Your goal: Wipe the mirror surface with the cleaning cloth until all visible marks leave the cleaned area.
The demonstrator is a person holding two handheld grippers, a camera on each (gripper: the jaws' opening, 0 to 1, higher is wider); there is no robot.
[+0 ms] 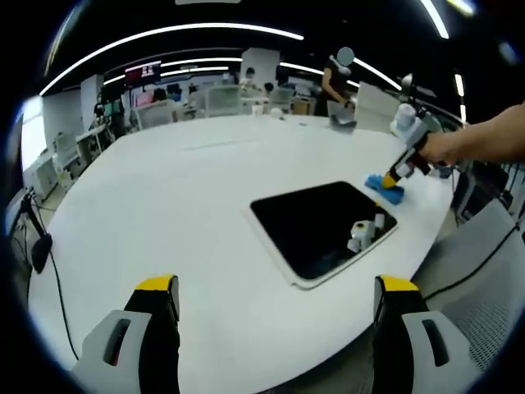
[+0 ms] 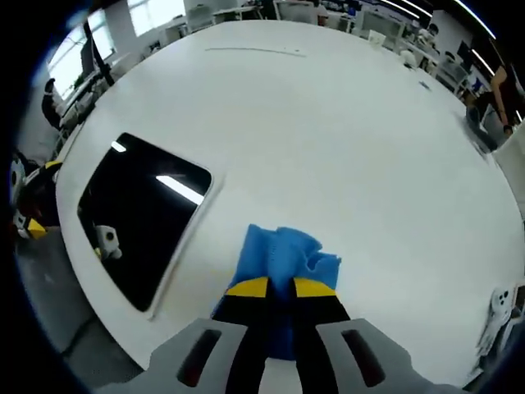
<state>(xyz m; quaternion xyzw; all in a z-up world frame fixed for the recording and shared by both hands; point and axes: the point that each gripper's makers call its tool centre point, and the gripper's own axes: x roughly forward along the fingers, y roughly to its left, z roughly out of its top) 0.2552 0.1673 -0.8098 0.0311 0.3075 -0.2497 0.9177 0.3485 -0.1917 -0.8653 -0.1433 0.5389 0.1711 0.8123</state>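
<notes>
While my left gripper (image 1: 277,297) hangs over the near edge of the table (image 1: 164,197) with its jaws spread wide and nothing between them, my right gripper (image 2: 280,290) has its jaws pressed together on the cloth (image 2: 283,254). That cloth is blue and bunched, lying on the white tabletop just beside one long edge of the mirror (image 2: 135,217), not on the glass. From the left gripper view I see my hand (image 1: 459,146) holding the right gripper down on the cloth at the mirror's far corner. The mirror lies flat, a dark rounded rectangle with a pale rim, reflecting a ceiling light strip and a small white shape. The table is broad, white and rounded. Beyond it the room is an open office: desks, chairs, a person standing at the far side, a screen on the back wall, and long curved light strips overhead. A black cable trails off the table's left edge.
</notes>
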